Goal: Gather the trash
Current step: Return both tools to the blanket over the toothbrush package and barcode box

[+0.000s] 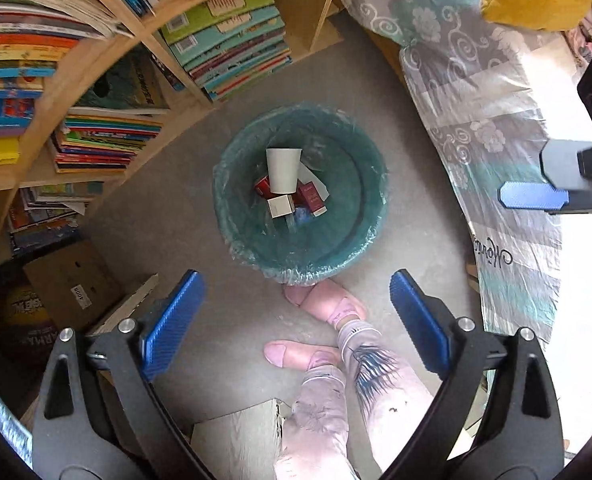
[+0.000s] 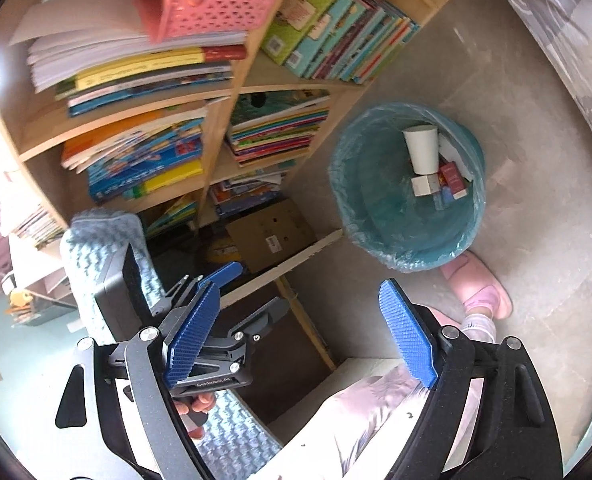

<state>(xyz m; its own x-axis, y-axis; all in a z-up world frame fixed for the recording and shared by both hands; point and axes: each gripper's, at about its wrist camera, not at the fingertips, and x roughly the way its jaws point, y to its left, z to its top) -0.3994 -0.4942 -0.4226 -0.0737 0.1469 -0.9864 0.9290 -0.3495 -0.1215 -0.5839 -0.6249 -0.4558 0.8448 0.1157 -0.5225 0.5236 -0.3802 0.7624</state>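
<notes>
A round teal bin [image 1: 232, 216] lined with clear plastic stands on the grey floor. Inside it lie a white paper cup [image 1: 283, 170], small red boxes [image 1: 312, 197] and a white box [image 1: 279, 205]. My left gripper [image 1: 296, 324] is open and empty, held above the floor just short of the bin. My right gripper [image 2: 304, 336] is open and empty, left of the bin [image 2: 352, 200], with the cup [image 2: 422, 150] visible in it. The left gripper [image 2: 216, 276] also shows in the right wrist view, and the right gripper's blue pad [image 1: 534, 195] in the left wrist view.
A wooden bookshelf [image 1: 108, 56] full of books stands left of the bin. A cardboard box [image 1: 70, 284] sits at its foot. A bed with a patterned cover [image 1: 484, 80] lies to the right. My feet in pink slippers [image 1: 324, 300] stand just before the bin.
</notes>
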